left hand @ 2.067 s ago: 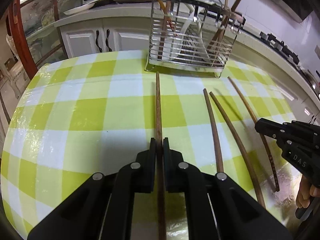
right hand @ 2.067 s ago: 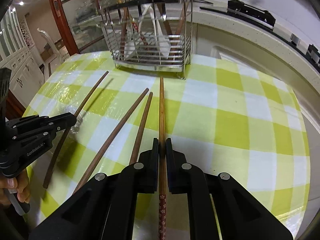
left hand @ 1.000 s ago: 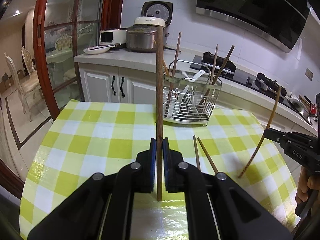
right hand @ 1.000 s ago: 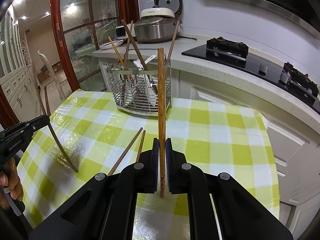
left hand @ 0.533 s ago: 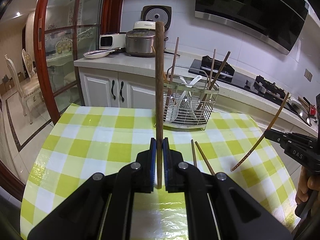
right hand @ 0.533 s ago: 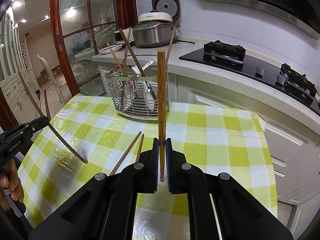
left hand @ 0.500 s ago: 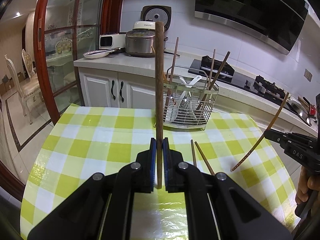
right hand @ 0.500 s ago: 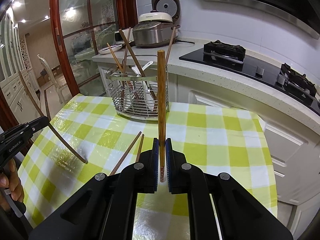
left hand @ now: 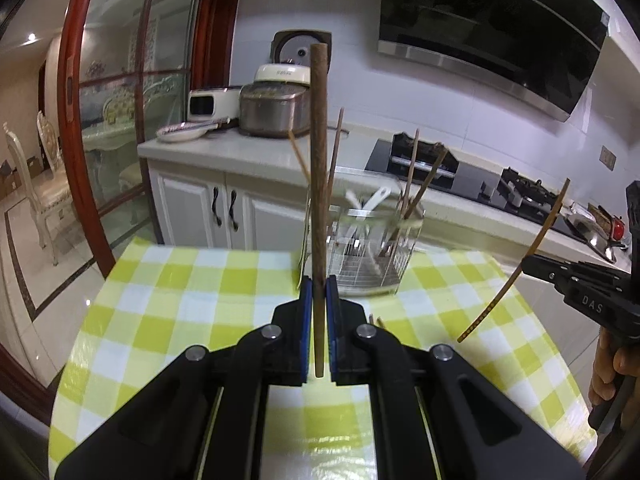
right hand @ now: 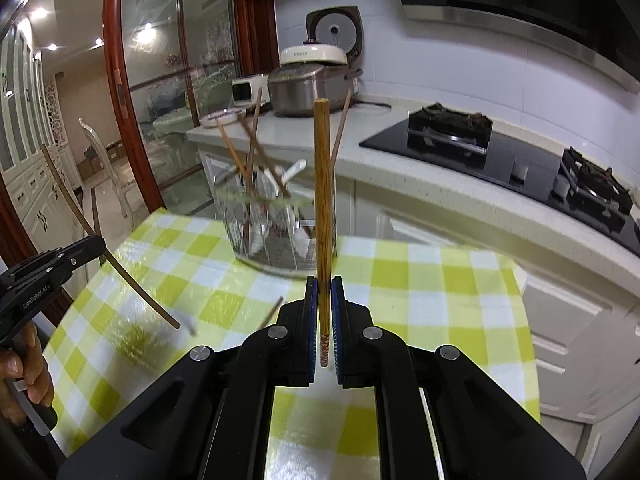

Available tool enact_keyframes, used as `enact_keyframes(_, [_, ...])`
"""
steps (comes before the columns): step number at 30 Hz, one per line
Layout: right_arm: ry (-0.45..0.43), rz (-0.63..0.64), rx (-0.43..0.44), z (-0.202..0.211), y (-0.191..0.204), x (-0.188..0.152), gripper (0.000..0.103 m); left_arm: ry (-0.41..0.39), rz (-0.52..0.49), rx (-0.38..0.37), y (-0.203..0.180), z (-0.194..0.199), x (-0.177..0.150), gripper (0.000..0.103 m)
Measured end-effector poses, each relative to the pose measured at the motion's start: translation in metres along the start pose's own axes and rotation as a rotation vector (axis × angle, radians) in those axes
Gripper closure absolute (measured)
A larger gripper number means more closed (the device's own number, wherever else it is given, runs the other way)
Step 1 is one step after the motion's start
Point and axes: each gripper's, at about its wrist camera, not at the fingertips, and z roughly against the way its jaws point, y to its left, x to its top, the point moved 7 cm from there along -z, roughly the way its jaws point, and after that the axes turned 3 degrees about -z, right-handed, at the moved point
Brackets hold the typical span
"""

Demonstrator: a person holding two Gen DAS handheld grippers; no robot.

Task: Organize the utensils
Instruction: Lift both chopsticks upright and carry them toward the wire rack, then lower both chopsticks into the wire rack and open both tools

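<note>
A: Chopsticks, one in each of my grippers. My left gripper (left hand: 319, 292) is clamping a dark brown chopstick (left hand: 319, 184) that is rising straight up the middle of the left wrist frame; my right gripper (right hand: 324, 296) is pinching a lighter, honey-coloured chopstick (right hand: 323, 200) with a patterned lower end, upright at the centre of its own frame.

B: How are your hands sitting?

A: Both grippers are angling downward over the table (left hand: 168, 304). My right hand (left hand: 612, 372) is showing at the right edge of the left view, my left hand (right hand: 24, 372) at the lower left of the right view.

B: And the room?

A: The table is wearing a glossy green-and-white checked cloth. The wire utensil holder (left hand: 368, 256), blurred, is standing at its far edge, above centre, holding chopsticks and white spoons. Two more chopsticks (left hand: 375, 322) are lying on the cloth just right of my left fingers. Behind, a pale counter is carrying a rice cooker (left hand: 276, 110) and a black hob (left hand: 424, 156); a red-framed glass door (left hand: 76, 120) is filling the upper left.
</note>
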Motion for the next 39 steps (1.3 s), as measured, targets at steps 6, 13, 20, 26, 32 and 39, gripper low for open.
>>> enact_keyframes(6, [-0.048,0.001,0.01,0.008,-0.004,0.045,0.094,-0.051,-0.027,-0.013,-0.006,-0.002,0.044,0.096])
enact_keyframes(13, [-0.116,0.01,0.015,0.014,-0.006,0.104,0.094,-0.116,-0.061,-0.044,-0.016,-0.001,0.099,0.096])
enact_keyframes(20, [-0.172,0.011,0.021,0.003,0.0,0.156,0.094,-0.16,-0.096,-0.057,-0.029,-0.014,0.142,0.096])
enact_keyframes(26, [-0.187,0.003,0.04,-0.02,0.008,0.184,0.094,-0.162,-0.106,-0.064,-0.038,-0.038,0.159,0.096])
enact_keyframes(32, [-0.165,-0.027,0.077,-0.053,0.015,0.188,0.094,-0.143,-0.071,-0.066,-0.034,-0.062,0.157,0.096])
enact_keyframes(39, [-0.135,-0.072,0.099,-0.083,0.015,0.179,0.094,-0.122,-0.041,-0.065,-0.026,-0.087,0.151,0.096])
